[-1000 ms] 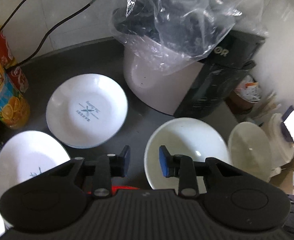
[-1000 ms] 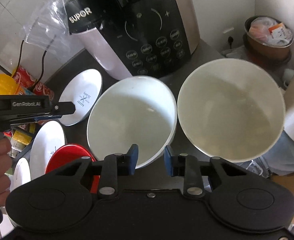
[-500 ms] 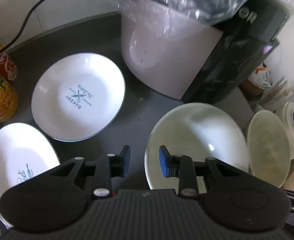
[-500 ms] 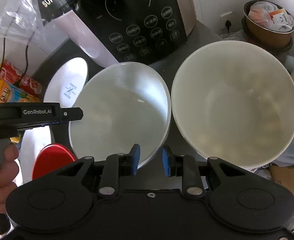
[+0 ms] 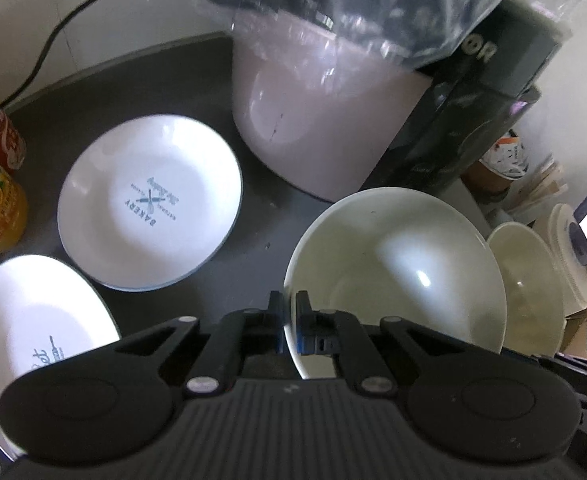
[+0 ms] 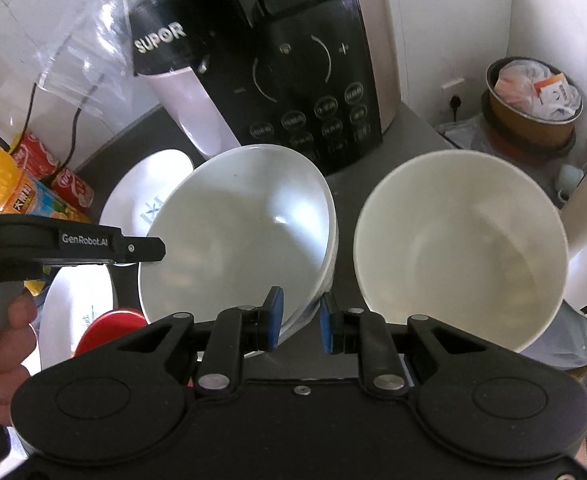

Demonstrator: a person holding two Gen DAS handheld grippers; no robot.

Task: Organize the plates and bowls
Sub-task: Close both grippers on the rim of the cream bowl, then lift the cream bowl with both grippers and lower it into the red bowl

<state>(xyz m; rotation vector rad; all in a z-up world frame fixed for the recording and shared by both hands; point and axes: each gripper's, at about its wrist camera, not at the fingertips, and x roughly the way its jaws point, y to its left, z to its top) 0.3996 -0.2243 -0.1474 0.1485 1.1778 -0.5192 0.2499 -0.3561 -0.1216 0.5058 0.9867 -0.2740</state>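
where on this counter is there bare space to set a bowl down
The widest bare patch of dark counter lies behind the bakery plate, between the cans and the rice cooker. A narrower strip runs between that plate and the white bowl. Right of this bowl it is crowded: a second bowl, then clutter.

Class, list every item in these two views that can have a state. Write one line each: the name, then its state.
white bowl: empty, gripped at the rim by both tongs
left tongs: shut on the white bowl
right tongs: shut on the white bowl
cream bowl: empty, upright, untouched
bakery plate: empty, lying flat, untouched
rice cooker: control panel unlit
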